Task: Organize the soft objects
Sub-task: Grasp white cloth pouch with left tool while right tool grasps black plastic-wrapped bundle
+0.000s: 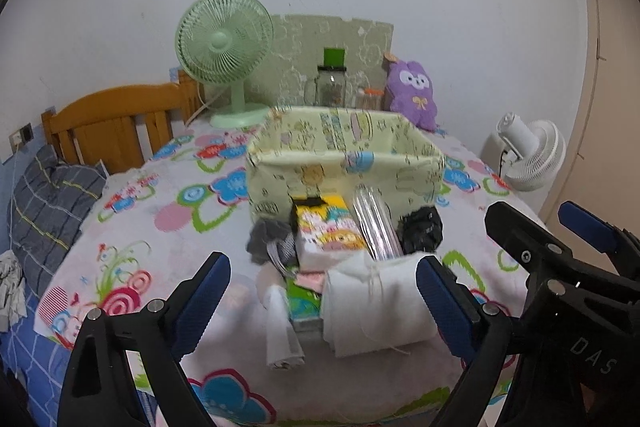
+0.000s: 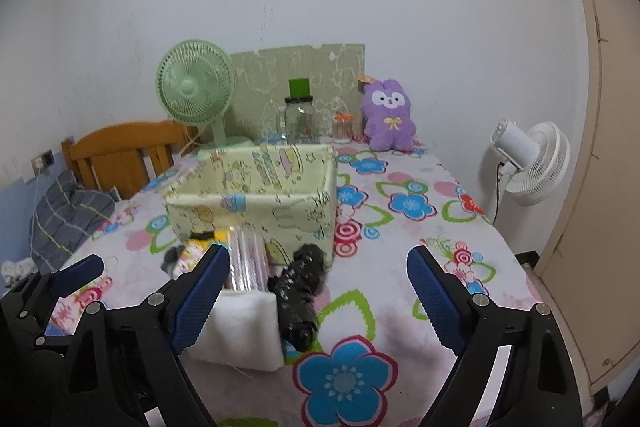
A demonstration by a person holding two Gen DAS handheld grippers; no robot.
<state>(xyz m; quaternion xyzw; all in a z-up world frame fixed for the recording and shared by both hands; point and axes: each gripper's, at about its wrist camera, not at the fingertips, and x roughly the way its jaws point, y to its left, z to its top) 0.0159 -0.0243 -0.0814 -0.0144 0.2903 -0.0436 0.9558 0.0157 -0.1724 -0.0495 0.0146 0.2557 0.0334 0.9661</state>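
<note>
On the flower-print bed cover (image 1: 132,203), just in front of the pale yellow fabric box (image 1: 344,163), a small heap of soft things lies bunched together. Touching the front wall of that box are a yellow-and-pink cartoon pack (image 1: 332,227), a clear plastic tube (image 1: 376,223) and a black crumpled bundle (image 1: 422,227); a grey scrunched cloth (image 1: 266,239) sits at the box's left front corner. Nearer the camera than the box, a folded white cloth (image 1: 372,307) lies against the tube's near end, with a narrow white strip (image 1: 280,331) and a green packet (image 1: 304,301) just to its left.

The left claw (image 1: 322,301) hangs spread wide and holds nothing, its blue pads (image 1: 204,303) flanking the white cloth and green packet, apart from both. The right claw (image 2: 320,297) is likewise spread and empty; in its view the black bundle (image 2: 300,291) lies between the pads (image 2: 434,299), and the white cloth (image 2: 244,331) sits by the left pad.

Behind the box stand a green desk fan (image 1: 224,51), a glass jar (image 1: 332,87) and a purple plush toy (image 1: 414,93). A white fan (image 2: 528,159) stands off the bed, to the box's right.
</note>
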